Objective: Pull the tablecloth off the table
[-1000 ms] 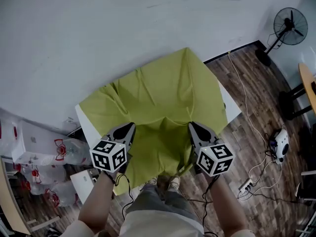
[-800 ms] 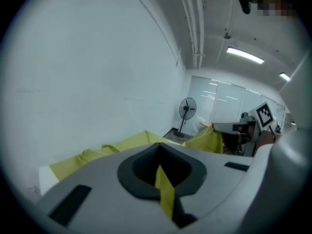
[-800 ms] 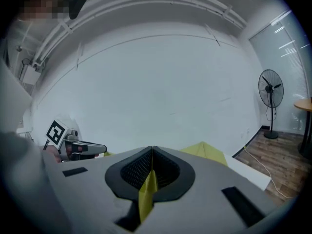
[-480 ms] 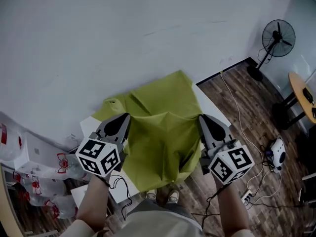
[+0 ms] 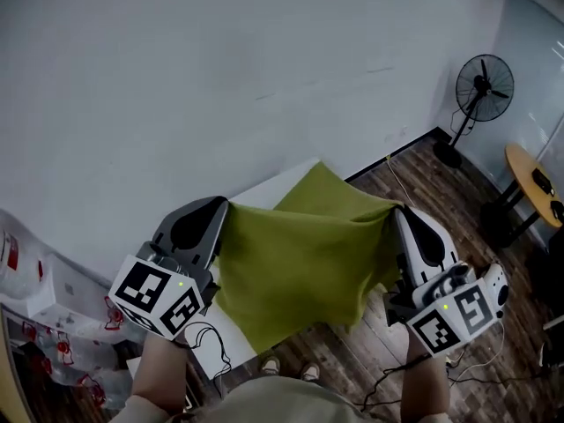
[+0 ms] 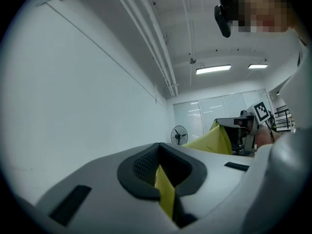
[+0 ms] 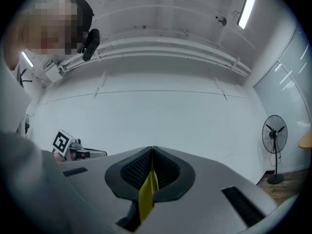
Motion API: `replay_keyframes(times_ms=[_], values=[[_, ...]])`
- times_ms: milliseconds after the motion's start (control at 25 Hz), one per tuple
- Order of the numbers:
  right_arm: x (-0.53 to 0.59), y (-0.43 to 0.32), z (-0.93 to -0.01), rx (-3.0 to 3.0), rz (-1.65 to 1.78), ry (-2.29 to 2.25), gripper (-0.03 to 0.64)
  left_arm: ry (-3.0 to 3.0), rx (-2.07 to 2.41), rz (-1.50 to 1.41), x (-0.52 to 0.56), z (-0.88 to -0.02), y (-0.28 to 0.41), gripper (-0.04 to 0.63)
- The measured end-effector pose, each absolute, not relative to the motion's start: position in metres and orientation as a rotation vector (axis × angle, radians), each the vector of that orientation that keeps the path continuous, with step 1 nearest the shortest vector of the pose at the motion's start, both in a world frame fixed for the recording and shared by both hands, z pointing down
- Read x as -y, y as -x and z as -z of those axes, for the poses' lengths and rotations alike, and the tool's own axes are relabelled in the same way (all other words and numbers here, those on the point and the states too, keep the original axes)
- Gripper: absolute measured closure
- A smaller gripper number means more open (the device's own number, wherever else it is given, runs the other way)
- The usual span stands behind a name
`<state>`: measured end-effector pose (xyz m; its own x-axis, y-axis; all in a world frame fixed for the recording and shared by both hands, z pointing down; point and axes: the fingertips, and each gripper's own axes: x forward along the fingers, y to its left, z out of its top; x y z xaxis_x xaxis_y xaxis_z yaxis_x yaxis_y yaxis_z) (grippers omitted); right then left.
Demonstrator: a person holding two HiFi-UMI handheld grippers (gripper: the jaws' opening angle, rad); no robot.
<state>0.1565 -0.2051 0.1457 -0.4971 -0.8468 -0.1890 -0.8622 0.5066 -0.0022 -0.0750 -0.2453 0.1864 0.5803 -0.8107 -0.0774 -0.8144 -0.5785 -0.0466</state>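
The yellow-green tablecloth (image 5: pixel 300 254) hangs stretched between my two grippers, lifted high above the white table (image 5: pixel 280 187), whose far edge shows behind it. My left gripper (image 5: pixel 224 208) is shut on the cloth's left corner, and a strip of the tablecloth (image 6: pixel 165 191) shows pinched between its jaws. My right gripper (image 5: pixel 398 211) is shut on the right corner, with a thin fold of the tablecloth (image 7: pixel 147 191) between its jaws. The cloth's lower edge droops toward my feet. Most of the table is hidden behind the cloth.
A standing fan (image 5: pixel 483 88) is at the right by the wall. A round wooden table (image 5: pixel 532 180) sits at the far right edge. Cables run over the wooden floor (image 5: pixel 441 183). White bags and boxes (image 5: pixel 53 324) lie at the lower left. The white wall (image 5: pixel 220 69) is behind.
Both grippers have risen and spread apart with the cloth held. The cloth has come up off the table and now hangs between them; the table's far part shows bare.
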Motion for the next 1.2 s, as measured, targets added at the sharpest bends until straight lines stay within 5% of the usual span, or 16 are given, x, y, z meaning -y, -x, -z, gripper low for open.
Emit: replay_keyframes(times_ms=[440, 1200], values=[[0.159, -0.158, -0.106, -2.579, -0.291, 1.431, 0.588, 2.644, -1.364, -0.085, 0.216, -0.147, 0.073, 0.577], [0.16, -0.171, -0.208, -2.731, -0.026, 1.506, 0.588, 2.738, -1.454, 0.14, 0.205, -0.231, 0.07, 0.577]])
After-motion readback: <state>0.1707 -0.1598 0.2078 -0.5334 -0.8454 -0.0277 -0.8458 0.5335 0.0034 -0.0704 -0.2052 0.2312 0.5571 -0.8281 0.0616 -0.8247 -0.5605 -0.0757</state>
